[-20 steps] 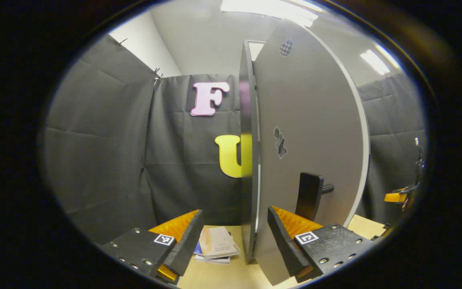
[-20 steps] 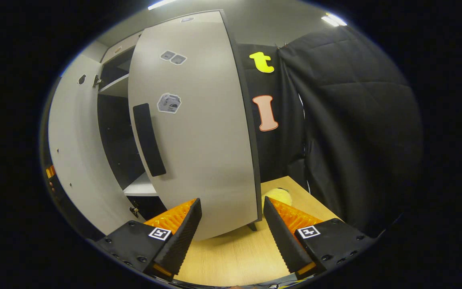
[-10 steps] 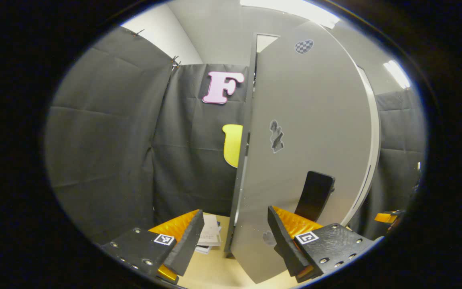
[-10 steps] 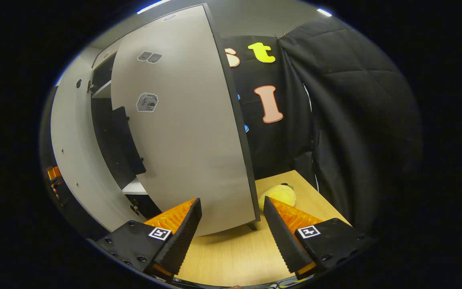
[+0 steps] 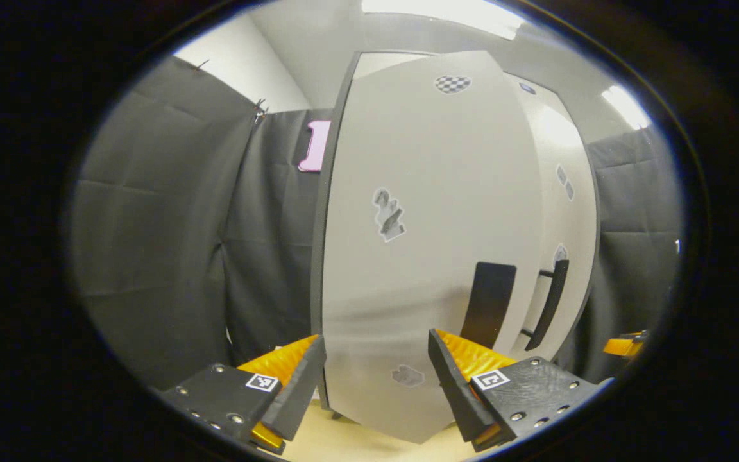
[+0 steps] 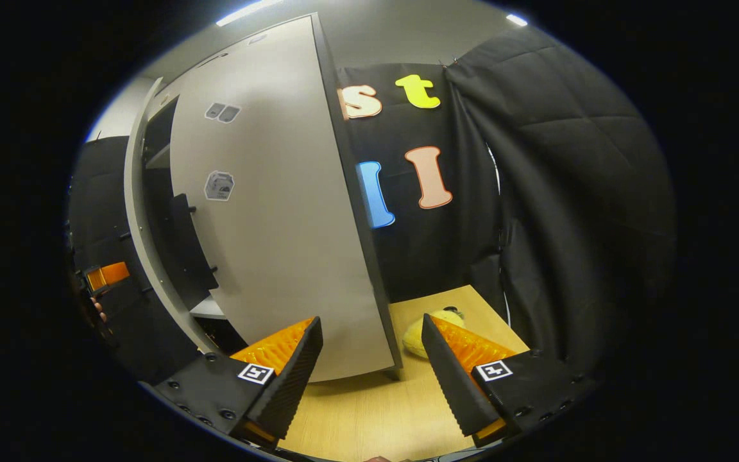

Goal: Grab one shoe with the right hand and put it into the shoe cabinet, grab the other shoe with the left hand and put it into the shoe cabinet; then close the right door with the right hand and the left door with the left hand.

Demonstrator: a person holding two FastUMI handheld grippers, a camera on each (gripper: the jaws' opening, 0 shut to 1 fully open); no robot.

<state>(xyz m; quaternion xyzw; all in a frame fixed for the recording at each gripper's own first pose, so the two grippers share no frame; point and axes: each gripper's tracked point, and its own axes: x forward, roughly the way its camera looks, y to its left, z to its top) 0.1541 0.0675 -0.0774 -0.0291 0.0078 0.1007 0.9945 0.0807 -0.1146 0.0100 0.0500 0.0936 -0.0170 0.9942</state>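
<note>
Left gripper (image 5: 374,385): jaws spread wide, nothing between them; the flat pale-grey left cabinet door (image 5: 408,192) stands just ahead of the fingers and faces them almost squarely. One second ago this door stood edge-on with the stack of papers on the table showing past it; it has since swung round towards the cabinet and hides the papers. Its black bar handle (image 5: 487,303) sits ahead and to the right of the right-hand finger.

Right gripper (image 6: 369,378): jaws likewise wide and empty. The pale-grey right cabinet door (image 6: 273,212) lies ahead and to the left of the fingers, and has turned further towards the cabinet than a second ago, uncovering more of the black cloth wall behind its hinge side. A narrow dark gap (image 6: 158,192) to the cabinet interior remains at the far left, with a white shelf edge (image 6: 206,309) showing low in it.

Shoes: not made out; presumably inside the cabinet, judging by the doors.

Task standing: both doors look nearly shut but not home; judged the final closing step.

Other items: yellow soft object (image 6: 417,333) on the light wooden tabletop (image 6: 376,410), touching or just behind the right gripper's right-hand finger.

Writing: small grey stickers on both doors, too small to read; no brand legible.
</note>
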